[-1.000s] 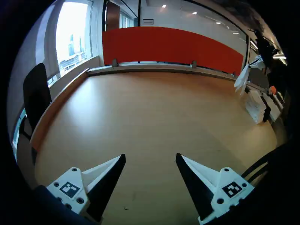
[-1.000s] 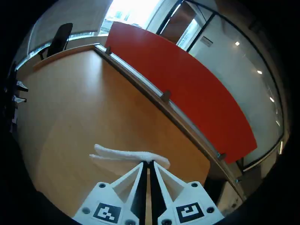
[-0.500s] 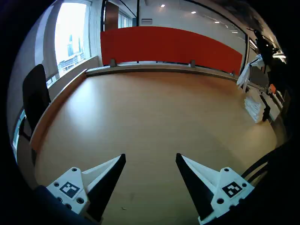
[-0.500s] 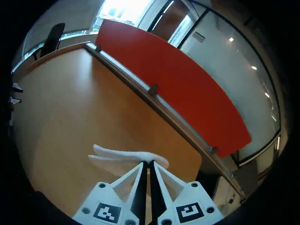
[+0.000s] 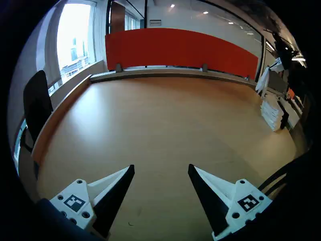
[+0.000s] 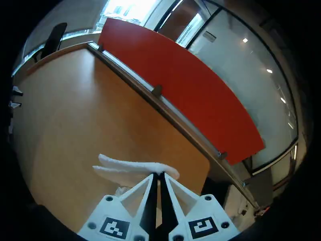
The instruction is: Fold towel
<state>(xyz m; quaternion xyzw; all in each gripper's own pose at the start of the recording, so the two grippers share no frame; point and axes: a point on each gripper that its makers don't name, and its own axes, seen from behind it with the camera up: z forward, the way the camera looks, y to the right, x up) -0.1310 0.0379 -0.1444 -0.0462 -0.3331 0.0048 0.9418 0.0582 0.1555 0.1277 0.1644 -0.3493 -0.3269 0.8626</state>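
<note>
Right gripper (image 6: 159, 175) still clamps the towel (image 6: 128, 168), swung slightly; left gripper (image 5: 160, 166) stays spread

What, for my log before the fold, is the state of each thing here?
Left gripper: open, holding nothing, over the table.
Right gripper: shut on the towel.
Towel: white, bunched in layers at the right gripper's fingertips.
Office chair: unoccupied, beside the table.
</note>
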